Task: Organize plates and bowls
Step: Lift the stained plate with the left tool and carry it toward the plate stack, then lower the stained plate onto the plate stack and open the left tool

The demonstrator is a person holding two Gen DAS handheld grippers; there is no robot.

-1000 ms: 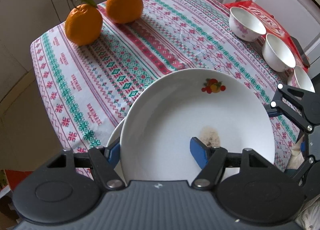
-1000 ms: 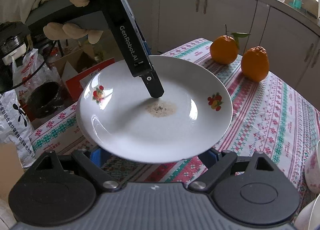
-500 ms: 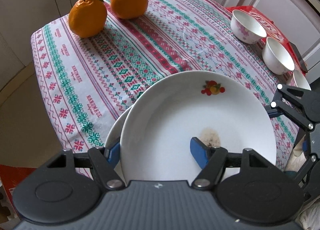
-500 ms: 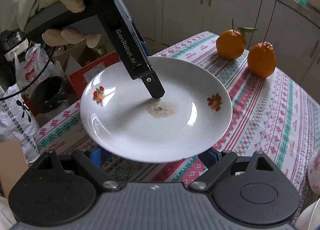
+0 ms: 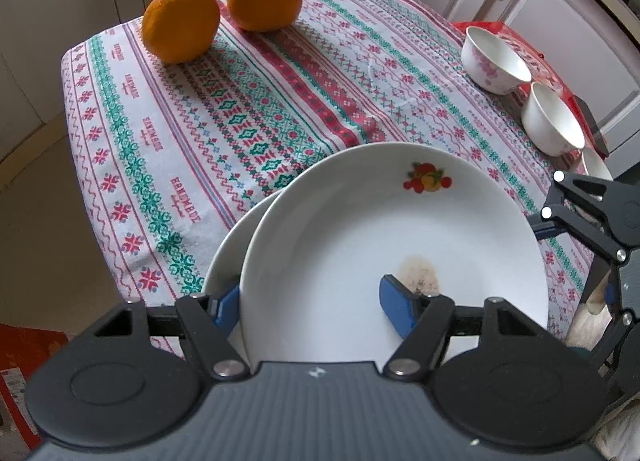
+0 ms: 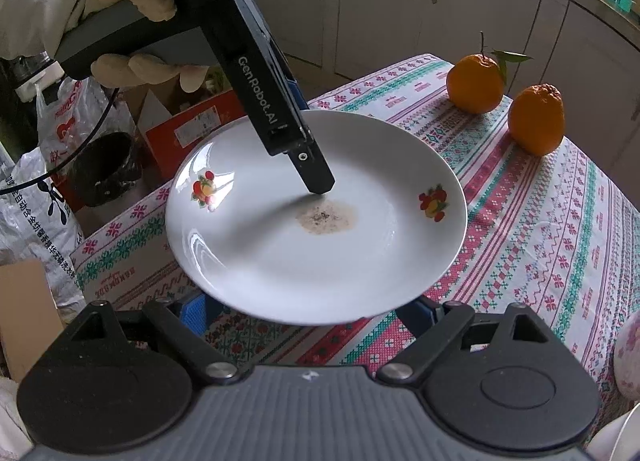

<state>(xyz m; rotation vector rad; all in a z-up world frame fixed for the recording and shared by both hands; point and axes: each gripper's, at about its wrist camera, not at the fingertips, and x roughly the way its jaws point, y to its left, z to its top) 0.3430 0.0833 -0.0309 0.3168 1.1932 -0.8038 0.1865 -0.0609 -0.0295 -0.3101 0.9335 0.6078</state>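
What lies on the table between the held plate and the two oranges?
Only bare patterned tablecloth lies between the plate and the oranges, as the left wrist view shows.

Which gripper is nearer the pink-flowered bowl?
Right. The right gripper sits at the plate's edge on the side where the pink-flowered bowl stands; the left gripper grips the plate's opposite rim, farther from it.
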